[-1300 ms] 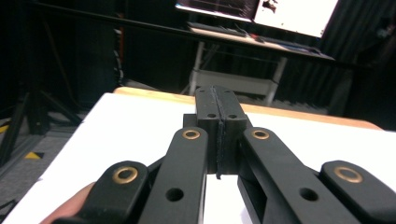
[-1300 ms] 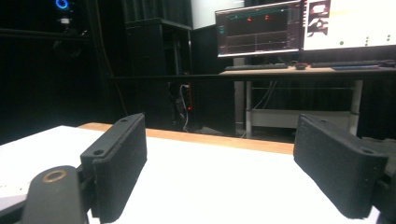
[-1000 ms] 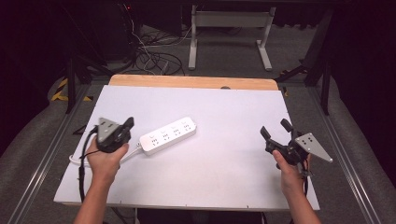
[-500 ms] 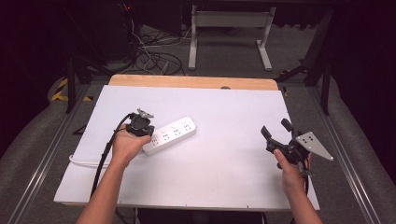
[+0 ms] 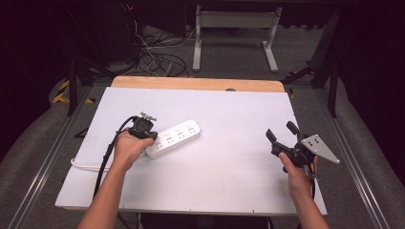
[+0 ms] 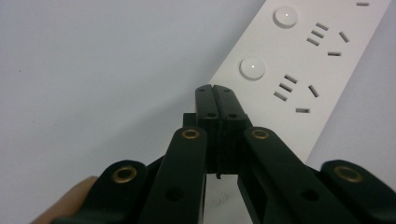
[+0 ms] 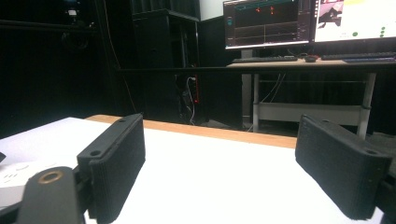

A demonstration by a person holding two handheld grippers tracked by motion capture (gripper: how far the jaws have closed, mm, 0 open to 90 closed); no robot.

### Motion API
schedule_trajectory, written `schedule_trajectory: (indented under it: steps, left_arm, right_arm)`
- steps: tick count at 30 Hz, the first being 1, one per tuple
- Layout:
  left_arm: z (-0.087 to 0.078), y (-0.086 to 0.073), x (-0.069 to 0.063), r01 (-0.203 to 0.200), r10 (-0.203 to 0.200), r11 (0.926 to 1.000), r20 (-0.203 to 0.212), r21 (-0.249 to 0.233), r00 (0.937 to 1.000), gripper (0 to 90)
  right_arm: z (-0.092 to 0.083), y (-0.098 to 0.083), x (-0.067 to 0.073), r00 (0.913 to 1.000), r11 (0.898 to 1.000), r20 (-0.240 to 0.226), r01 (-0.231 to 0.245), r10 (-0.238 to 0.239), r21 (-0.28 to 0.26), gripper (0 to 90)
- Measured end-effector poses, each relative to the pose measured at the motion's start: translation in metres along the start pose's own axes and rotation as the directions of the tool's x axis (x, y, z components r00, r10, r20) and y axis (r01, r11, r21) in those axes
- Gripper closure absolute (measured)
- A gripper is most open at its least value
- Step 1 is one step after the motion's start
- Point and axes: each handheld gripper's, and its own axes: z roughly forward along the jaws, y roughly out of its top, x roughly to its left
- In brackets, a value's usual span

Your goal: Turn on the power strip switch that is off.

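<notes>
A white power strip (image 5: 174,138) lies slantwise on the white table top (image 5: 229,114), left of centre, its cord (image 5: 86,164) running off to the left. My left gripper (image 5: 143,128) points down at the strip's left end; in the left gripper view its jaws are pressed together with nothing between them, the tips (image 6: 215,91) just over the edge of the power strip (image 6: 303,70) beside a round button (image 6: 252,68). My right gripper (image 5: 281,134) is held above the table's right side, jaws wide apart and empty, its fingers (image 7: 116,163) facing across the table.
The table's wooden far edge (image 5: 196,84) borders a dark floor with cables (image 5: 153,57) and a grey desk frame (image 5: 234,33). Monitors (image 7: 303,23) stand on a desk beyond, seen in the right gripper view. Metal rails (image 5: 52,152) run along both sides.
My left gripper moved from the table's left toward the power strip, turned downward, and now sits at the strip's left end. The right gripper has barely moved.
</notes>
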Motion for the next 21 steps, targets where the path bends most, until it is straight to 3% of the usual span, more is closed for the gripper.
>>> schedule_trajectory:
  steps: [2,4,7,9,12,13,21]
  left_arm:
    - [0.000,-0.002,0.002,0.025,-0.024,0.9996,0.026,-0.014,0.9994,90.0]
    - [0.000,-0.005,0.009,0.058,-0.056,0.9980,0.077,-0.027,0.9955,90.0]
    - [-0.002,-0.006,0.012,0.054,-0.051,0.9980,0.093,-0.032,0.9943,89.9]
    - [-0.005,-0.005,0.011,0.086,-0.077,0.9941,0.129,-0.067,0.9887,89.9]
    - [-0.006,-0.002,0.009,0.075,-0.065,0.9944,0.140,-0.074,0.9881,89.9]
    - [-0.004,-0.001,0.007,0.052,-0.045,0.9973,0.117,-0.052,0.9921,89.9]
    - [-0.001,-0.002,0.004,0.052,-0.048,0.9980,0.115,-0.035,0.9923,89.9]
  right_arm:
    - [0.000,0.000,0.000,1.0000,1.000,0.001,-0.003,0.003,0.001,16.5]
    - [0.000,0.000,0.001,1.0000,1.000,0.000,0.003,-0.003,0.002,16.6]
    - [0.000,0.000,0.001,1.0000,1.000,0.002,0.004,-0.004,0.001,16.6]
    - [0.000,0.000,0.000,1.0000,1.000,0.003,-0.004,0.004,0.001,16.6]
    - [0.001,0.000,-0.001,1.0000,1.000,0.008,-0.002,0.002,0.004,16.6]
    - [0.001,-0.001,-0.001,1.0000,1.000,0.007,-0.004,0.004,0.005,16.6]
    - [0.000,0.000,-0.001,0.9999,1.000,0.013,-0.008,0.008,0.001,16.7]
